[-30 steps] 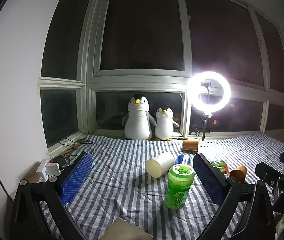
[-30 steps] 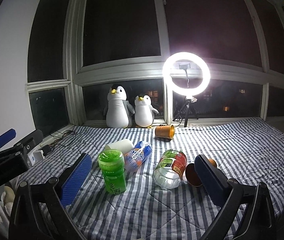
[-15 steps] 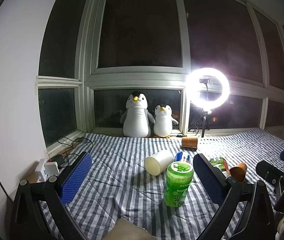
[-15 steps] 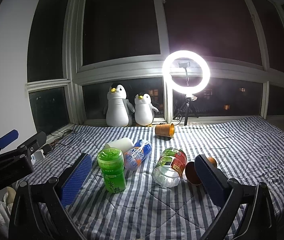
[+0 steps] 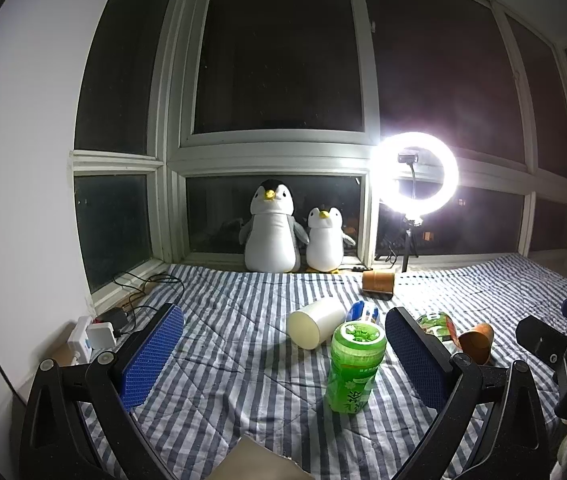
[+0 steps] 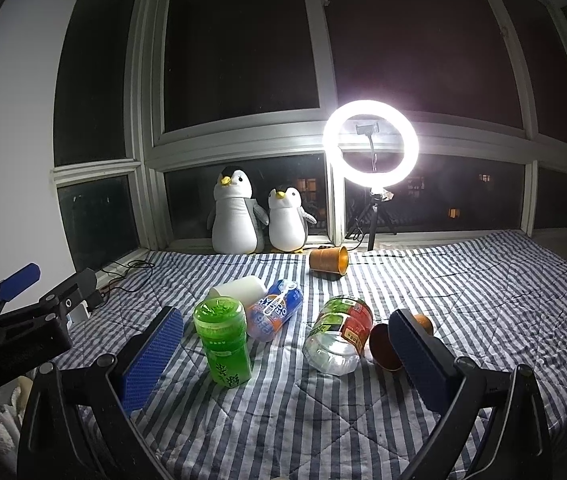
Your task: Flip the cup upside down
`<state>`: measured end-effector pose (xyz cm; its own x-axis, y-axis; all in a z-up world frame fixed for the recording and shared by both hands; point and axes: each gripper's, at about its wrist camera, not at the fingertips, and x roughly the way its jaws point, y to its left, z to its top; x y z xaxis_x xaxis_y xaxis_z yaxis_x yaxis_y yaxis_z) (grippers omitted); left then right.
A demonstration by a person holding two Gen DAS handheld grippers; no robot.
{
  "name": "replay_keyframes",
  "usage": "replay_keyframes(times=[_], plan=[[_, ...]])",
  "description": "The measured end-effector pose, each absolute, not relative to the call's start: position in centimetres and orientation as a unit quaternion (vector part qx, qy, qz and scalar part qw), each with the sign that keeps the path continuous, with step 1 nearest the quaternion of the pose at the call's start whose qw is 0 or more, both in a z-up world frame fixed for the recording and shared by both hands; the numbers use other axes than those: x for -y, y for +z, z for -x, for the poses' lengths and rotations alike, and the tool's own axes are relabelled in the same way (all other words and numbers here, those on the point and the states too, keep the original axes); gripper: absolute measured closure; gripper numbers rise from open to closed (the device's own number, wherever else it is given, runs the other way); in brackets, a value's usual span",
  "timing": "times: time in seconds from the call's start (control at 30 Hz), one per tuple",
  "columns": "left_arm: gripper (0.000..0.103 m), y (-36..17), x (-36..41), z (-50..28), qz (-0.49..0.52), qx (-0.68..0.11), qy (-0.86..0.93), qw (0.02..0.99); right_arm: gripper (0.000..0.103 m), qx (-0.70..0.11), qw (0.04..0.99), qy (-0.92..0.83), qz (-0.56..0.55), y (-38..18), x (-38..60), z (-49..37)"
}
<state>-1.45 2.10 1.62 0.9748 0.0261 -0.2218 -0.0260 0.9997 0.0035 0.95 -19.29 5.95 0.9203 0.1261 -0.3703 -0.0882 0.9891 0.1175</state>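
so both grippers are just hanging above the striped blanket (image 6: 463, 280) here, neither one touching anything. left gripper (image 5: 283, 354) has its blue fingers (image 5: 151, 354) spread wide with nothing between them except the view of the blanket and the green bottle (image 5: 355, 364), which stands upright a bit ahead. right gripper (image 6: 285, 354) is the same deal, fingers (image 6: 153, 354) wide apart and empty.

there are a few cups around. the white cup (image 5: 317, 320) lies on its side behind the green bottle, bottom end facing the left camera. a brown cup (image 6: 383, 346) lies on its side right by the right gripper's right-hand finger, partly hidden behind it, dark opening facing the camera, just beside a clear bottle with a red and green label (image 6: 339, 338) that's also lying down. another brown cup (image 6: 329, 260) is tipped over further back, near the tripod of the ring light (image 6: 370, 148), opening pointing right. none of them is upside down yet.

a blue and orange bottle (image 6: 275, 312) lies between the white cup and the labelled bottle. two plush penguins (image 5: 271, 232) sit side by side at the window, and some cables and a white power strip (image 5: 91, 334) sit off at the left edge of the blanket by the wall.
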Motion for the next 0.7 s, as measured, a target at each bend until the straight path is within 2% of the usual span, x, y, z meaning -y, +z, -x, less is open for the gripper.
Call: replay_keyframes(times=[0.7], plan=[[0.001,1.66,-1.56,1.04,-0.003,-0.115,0.009,0.993,0.002,-0.197,0.977,0.056,-0.053,5.83,19.69,-1.05]])
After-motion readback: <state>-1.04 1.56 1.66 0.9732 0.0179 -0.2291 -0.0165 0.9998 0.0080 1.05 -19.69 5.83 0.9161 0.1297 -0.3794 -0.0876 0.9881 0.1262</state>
